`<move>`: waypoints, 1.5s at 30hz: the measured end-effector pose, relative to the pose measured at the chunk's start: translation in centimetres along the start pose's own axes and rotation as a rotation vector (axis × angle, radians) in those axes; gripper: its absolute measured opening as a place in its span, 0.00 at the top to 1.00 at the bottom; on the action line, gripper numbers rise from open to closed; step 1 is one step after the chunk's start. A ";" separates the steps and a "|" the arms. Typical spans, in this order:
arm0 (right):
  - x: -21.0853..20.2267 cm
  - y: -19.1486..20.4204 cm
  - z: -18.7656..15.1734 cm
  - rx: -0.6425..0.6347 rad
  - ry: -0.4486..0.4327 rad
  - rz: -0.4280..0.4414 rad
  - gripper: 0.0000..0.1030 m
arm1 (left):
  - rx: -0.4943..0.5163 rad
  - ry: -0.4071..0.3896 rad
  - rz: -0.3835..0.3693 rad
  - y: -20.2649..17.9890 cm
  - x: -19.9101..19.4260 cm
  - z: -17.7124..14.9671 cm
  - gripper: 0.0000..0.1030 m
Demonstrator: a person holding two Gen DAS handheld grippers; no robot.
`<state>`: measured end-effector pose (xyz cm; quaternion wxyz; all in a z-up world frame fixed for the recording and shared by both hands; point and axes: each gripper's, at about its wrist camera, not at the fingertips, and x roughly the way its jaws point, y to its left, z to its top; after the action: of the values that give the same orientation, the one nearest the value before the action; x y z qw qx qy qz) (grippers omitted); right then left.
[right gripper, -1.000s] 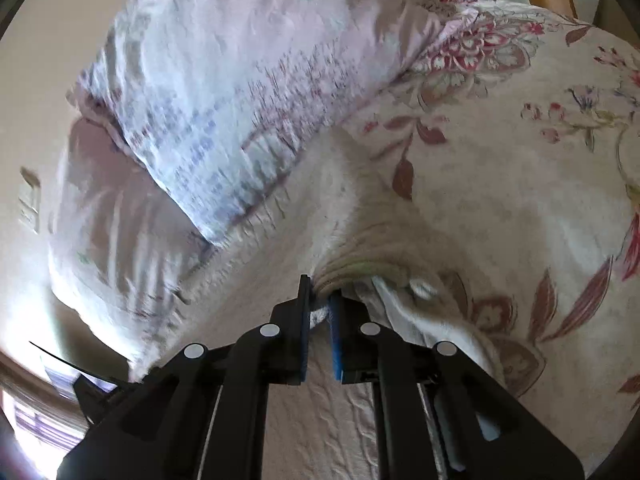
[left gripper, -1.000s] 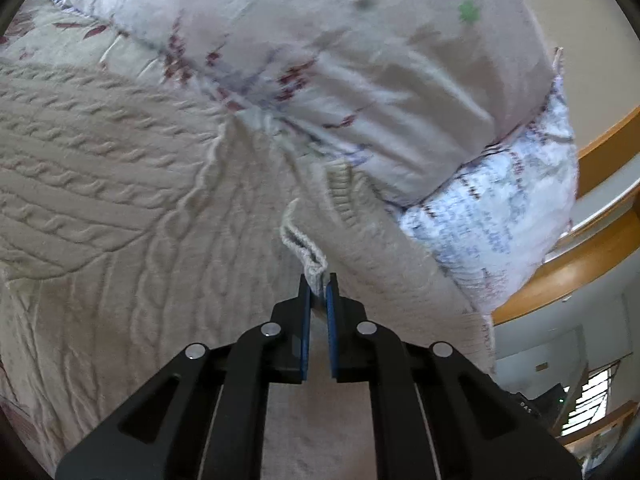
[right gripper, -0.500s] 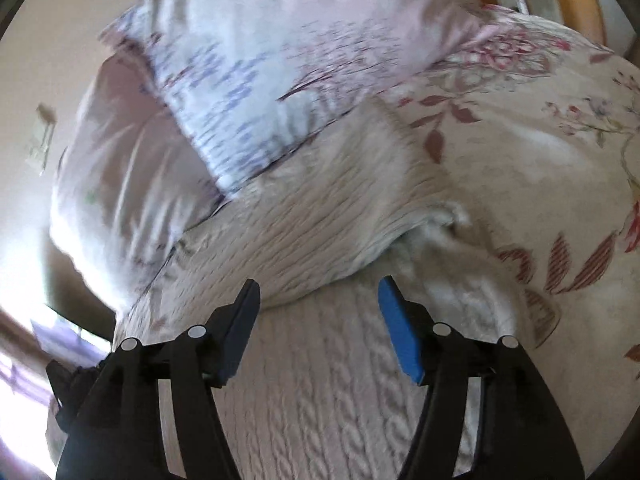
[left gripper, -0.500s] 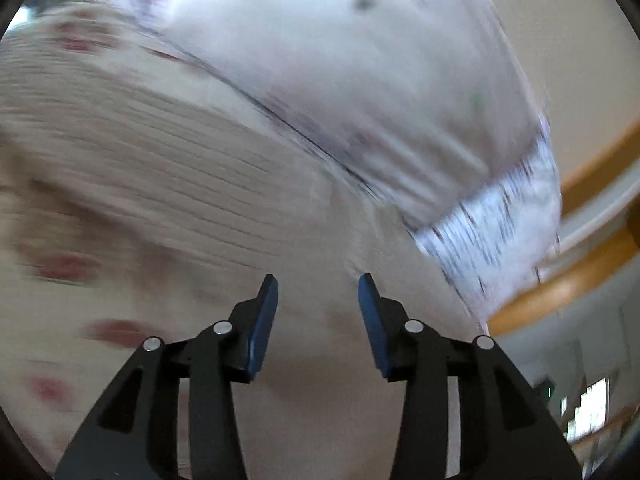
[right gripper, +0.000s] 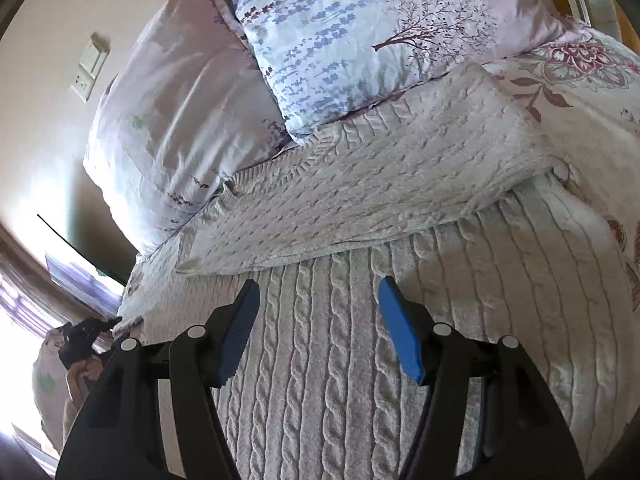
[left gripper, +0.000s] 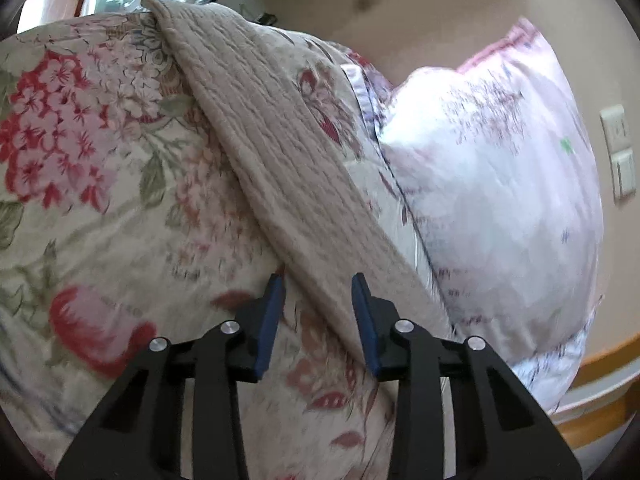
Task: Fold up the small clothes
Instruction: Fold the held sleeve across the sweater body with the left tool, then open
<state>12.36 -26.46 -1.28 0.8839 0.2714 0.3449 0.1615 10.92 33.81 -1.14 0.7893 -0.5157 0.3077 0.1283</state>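
Note:
A cream cable-knit sweater point(right gripper: 360, 340) lies flat on the floral bedspread point(right gripper: 592, 92). Its far part point(right gripper: 380, 184) is folded back over the body, up against the pillows. My right gripper point(right gripper: 318, 320) is open and empty, just above the sweater's body, short of the folded edge. In the left wrist view a long beige knit strip, a part of the sweater point(left gripper: 280, 168), runs diagonally across the bedspread point(left gripper: 100, 184). My left gripper point(left gripper: 318, 312) is open, with the strip's near end lying between its fingers.
Two pillows stand at the head of the bed: a white one point(right gripper: 168, 120) and a blue-flowered one point(right gripper: 360, 28). The white pillow also shows in the left wrist view point(left gripper: 500, 200). A wall with light switches point(left gripper: 620, 152) is behind. The wooden bed frame point(left gripper: 600, 364) is at lower right.
Both grippers let go of the sweater edge they were pinching and opened. The folded part now lies flat. The left gripper swung left toward the strip; the right drew back.

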 end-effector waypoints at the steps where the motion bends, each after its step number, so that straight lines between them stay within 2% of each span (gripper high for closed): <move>1: 0.0 0.0 -0.1 -0.002 0.000 0.003 0.37 | -0.018 -0.008 -0.004 0.3 0.2 0.5 0.69; 6: 0.1 0.0 -0.2 -0.010 0.002 0.015 0.35 | -0.091 -0.041 -0.019 1.5 0.6 2.0 0.75; 10: 0.0 0.0 -0.3 -0.012 0.002 0.025 0.34 | -0.147 -0.057 -0.032 2.6 0.7 2.8 0.85; 15: 0.0 -0.1 -0.3 -0.012 0.003 0.048 0.34 | -0.187 -0.066 -0.040 3.1 0.9 3.5 0.93; 19: -0.1 -0.2 -0.4 -0.006 0.000 0.075 0.33 | -0.120 -0.104 -0.075 0.8 -0.2 3.1 0.94; 24: -0.2 -0.4 -0.3 0.000 -0.006 0.106 0.33 | -0.007 -0.092 -0.200 -4.7 -1.2 1.2 0.95; 30: -0.4 -0.7 -0.3 0.016 -0.017 0.137 0.33 | 0.165 0.009 -0.387 -12.9 -0.2 -4.1 0.95; 34: -0.5 -0.7 -0.3 0.018 -0.020 0.145 0.33 | 0.263 0.146 -0.490 -16.9 2.9 -10.0 0.95; 37: -0.6 -0.7 -0.3 0.018 -0.020 0.144 0.33 | 0.322 0.268 -0.477 -17.9 5.9 -14.8 0.95; 40: -0.6 -0.7 -0.3 0.018 -0.020 0.145 0.33 | 0.335 0.382 -0.414 -17.3 9.1 -18.3 0.94; 45: -0.6 -0.7 -0.3 0.021 -0.022 0.152 0.33 | 0.283 0.469 -0.348 -15.5 11.3 -19.7 0.89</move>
<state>11.79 -27.24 -1.56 0.8699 0.3076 0.3155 0.2215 20.79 8.19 -2.22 0.7708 -0.4612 0.4032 -0.1749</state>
